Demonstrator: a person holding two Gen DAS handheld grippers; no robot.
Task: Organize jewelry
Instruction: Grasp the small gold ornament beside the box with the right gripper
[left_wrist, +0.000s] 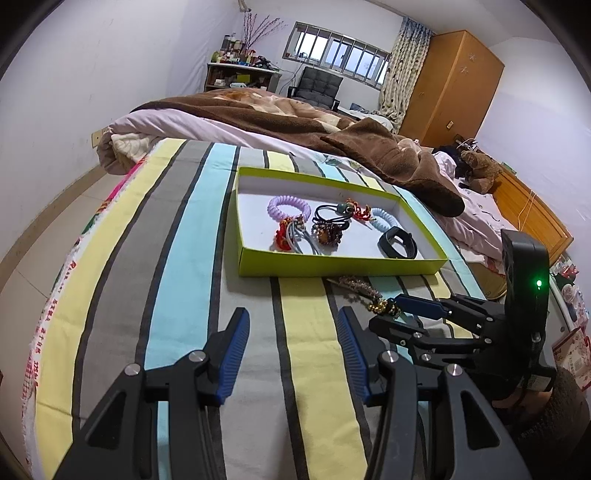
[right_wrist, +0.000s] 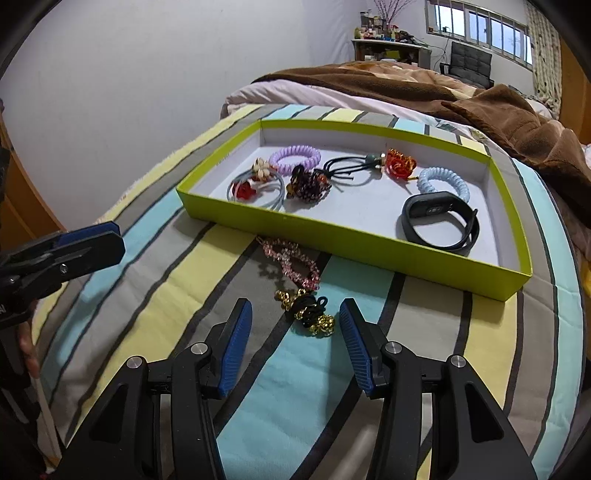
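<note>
A lime-green tray (left_wrist: 332, 266) (right_wrist: 332, 236) sits on the striped bedspread and holds several hair ties, a purple coil tie (right_wrist: 294, 158), a blue coil tie (right_wrist: 441, 181) and a black wristband (right_wrist: 439, 221). In front of the tray lie a pink beaded bracelet (right_wrist: 291, 264) (left_wrist: 356, 286) and a black-and-gold hair tie (right_wrist: 308, 314) (left_wrist: 386, 307). My right gripper (right_wrist: 295, 325) is open, its fingers on either side of the black-and-gold tie, just above the bedspread. My left gripper (left_wrist: 291, 332) is open and empty, to the left of the tie.
A brown blanket (left_wrist: 295, 118) is bunched behind the tray. A teddy bear (left_wrist: 480, 166) lies at the far right. The bed's left edge (left_wrist: 55, 295) drops to the floor. A wardrobe (left_wrist: 450, 85), chair and shelf stand at the back.
</note>
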